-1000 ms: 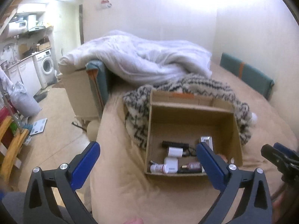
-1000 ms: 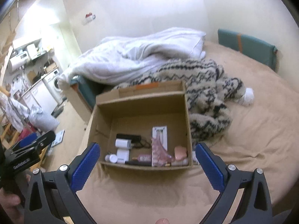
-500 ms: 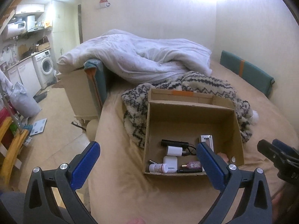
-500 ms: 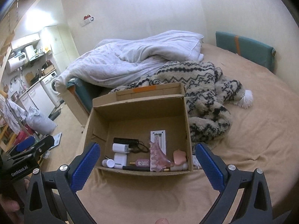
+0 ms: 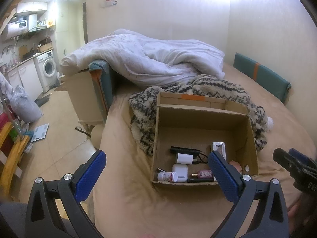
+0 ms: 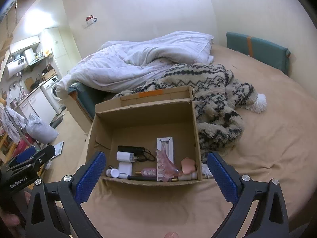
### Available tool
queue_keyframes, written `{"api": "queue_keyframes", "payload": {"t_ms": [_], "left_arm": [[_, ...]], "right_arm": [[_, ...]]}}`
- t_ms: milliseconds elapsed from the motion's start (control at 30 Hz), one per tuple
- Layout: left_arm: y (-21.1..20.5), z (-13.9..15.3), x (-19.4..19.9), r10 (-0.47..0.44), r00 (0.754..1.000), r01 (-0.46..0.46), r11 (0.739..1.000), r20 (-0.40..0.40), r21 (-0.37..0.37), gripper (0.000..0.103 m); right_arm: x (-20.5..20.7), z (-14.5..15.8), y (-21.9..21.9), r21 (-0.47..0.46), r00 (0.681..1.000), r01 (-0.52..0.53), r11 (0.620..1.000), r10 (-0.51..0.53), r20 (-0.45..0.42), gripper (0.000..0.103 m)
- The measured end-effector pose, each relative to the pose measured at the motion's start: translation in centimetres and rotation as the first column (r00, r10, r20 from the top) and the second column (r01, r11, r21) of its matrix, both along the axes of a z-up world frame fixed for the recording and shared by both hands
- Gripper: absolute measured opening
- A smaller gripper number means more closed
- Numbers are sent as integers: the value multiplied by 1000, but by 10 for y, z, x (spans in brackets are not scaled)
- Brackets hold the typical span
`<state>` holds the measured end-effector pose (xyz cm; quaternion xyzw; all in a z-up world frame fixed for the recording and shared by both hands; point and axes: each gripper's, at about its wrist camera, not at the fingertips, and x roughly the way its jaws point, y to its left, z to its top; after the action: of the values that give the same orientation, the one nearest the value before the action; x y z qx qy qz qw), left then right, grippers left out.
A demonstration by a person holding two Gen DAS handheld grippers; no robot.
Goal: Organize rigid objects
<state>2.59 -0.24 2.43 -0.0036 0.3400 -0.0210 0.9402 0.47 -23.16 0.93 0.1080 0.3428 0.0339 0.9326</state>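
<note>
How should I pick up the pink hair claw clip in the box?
Grip the pink hair claw clip across its narrow curved spine, coming straight down from above with the right gripper, which is open. It lies flat over a white package, teeth to the left, near the cardboard box front wall, so a sideways approach looks blocked.

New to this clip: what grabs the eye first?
The open cardboard box in the middle of the tan bed, with small items bunched along its near wall, a pink comb the most conspicuous. Behind it lie a patterned throw and a rumpled white duvet. Both grippers, left and right, hover open and empty before the box.
</note>
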Motion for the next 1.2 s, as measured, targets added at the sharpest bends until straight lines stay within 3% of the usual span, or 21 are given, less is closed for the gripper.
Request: {"api": "queue_keyframes", "payload": {"t_ms": [1200], "left_arm": [[0,-2,1,10,1000,-10,1000,-7,0,103]], "right_arm": [[1,1,-2,2,1000,-3,1000,3,-1,103]]}}
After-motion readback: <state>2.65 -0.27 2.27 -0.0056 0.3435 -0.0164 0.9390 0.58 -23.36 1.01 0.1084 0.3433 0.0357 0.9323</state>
